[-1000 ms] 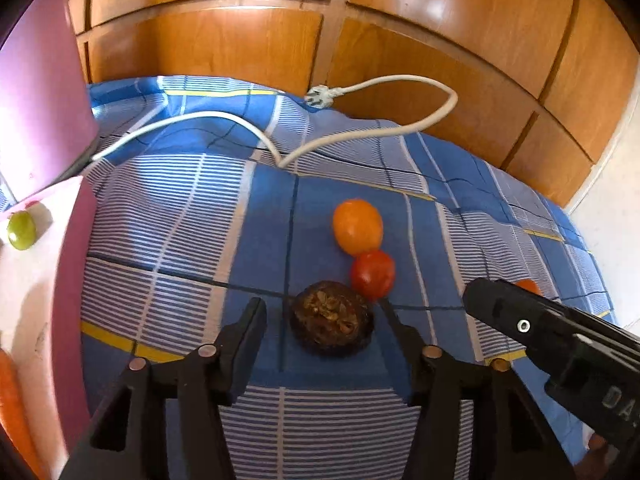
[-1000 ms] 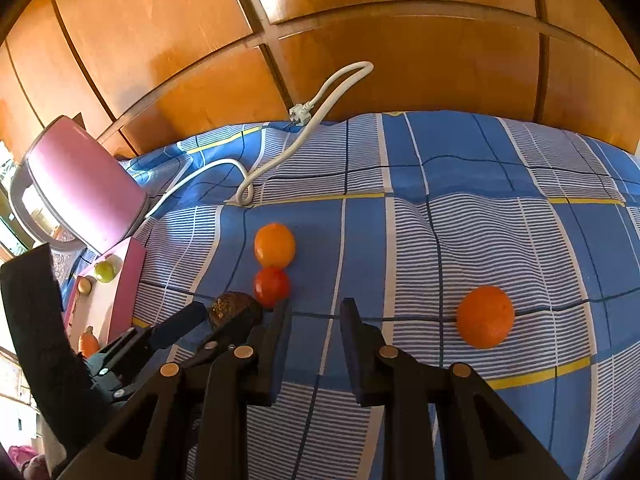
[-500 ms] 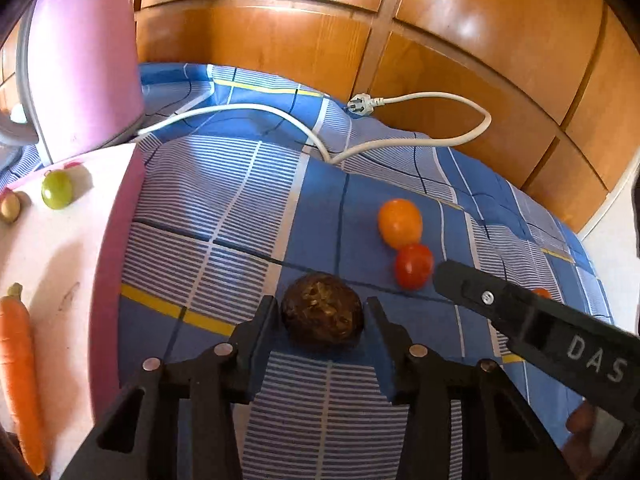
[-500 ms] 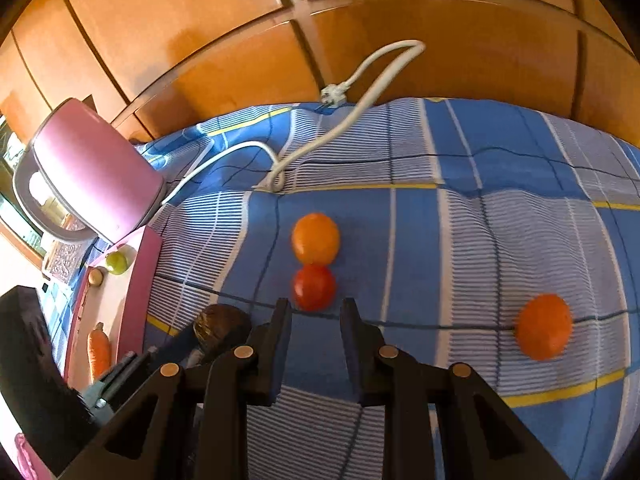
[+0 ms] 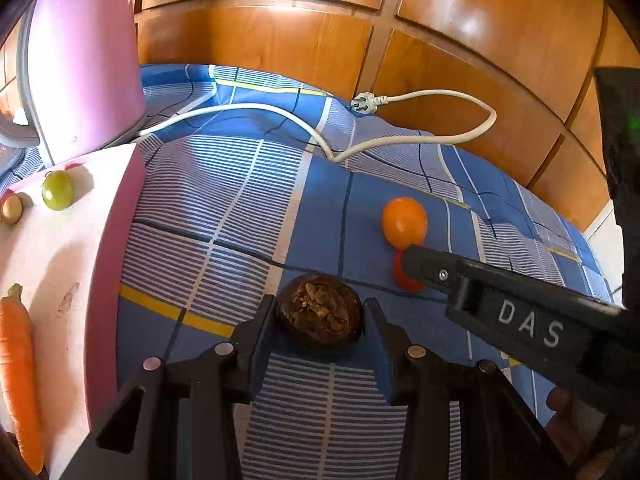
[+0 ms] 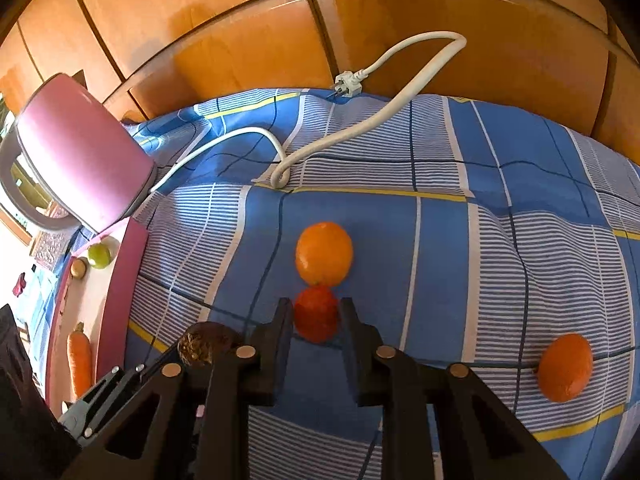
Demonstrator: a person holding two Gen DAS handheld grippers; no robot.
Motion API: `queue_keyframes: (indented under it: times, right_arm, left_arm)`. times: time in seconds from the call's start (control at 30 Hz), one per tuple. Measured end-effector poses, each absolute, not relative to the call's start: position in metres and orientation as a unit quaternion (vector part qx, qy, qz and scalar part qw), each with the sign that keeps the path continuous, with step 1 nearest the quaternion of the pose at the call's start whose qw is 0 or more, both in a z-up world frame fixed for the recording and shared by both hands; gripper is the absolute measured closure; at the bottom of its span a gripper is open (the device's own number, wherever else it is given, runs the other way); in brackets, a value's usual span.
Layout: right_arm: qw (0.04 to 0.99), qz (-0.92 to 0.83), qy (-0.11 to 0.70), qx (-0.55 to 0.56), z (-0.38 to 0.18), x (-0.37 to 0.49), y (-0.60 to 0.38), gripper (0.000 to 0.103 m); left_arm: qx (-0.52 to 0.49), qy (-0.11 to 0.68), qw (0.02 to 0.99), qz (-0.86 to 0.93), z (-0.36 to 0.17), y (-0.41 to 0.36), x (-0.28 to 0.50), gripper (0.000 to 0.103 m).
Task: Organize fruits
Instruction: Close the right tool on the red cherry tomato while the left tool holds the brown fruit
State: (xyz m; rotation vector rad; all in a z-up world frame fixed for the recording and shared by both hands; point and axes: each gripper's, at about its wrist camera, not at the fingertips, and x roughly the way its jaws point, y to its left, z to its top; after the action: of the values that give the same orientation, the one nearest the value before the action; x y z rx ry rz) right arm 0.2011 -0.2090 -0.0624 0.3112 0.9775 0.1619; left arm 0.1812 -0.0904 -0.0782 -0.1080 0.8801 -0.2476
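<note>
Pink tray (image 5: pixel 116 240): carrot (image 5: pixel 18 376), green fruit (image 5: pixel 57 190).

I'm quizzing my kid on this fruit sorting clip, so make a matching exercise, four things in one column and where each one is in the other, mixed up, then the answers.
Column one:
1. brown fruit
2. red fruit
3. carrot
4. lone orange

Column two:
A. on the pink board
B. between the left claw fingers
C. alone on the blue cloth, far right
D. between the right claw fingers

Pairs: 1-B, 2-D, 3-A, 4-C
</note>
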Motion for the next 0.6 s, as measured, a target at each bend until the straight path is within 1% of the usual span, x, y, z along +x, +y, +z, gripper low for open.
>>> queue_keyframes:
  times: [0.27,0.6]
  right_arm:
    - [0.872,0.063,0.461,0.153,-0.06,0.183,-0.222,0.081]
    - [0.865,0.061,0.471,0.163,-0.064,0.139,-0.246,0.081]
  left_arm:
    - [-0.053,0.423,0.897,-0.12,-0.079,-0.09,0.18,0.059]
    - [-0.043,0.423,0.898,-0.116,-0.079,-0.092,0.18,0.059]
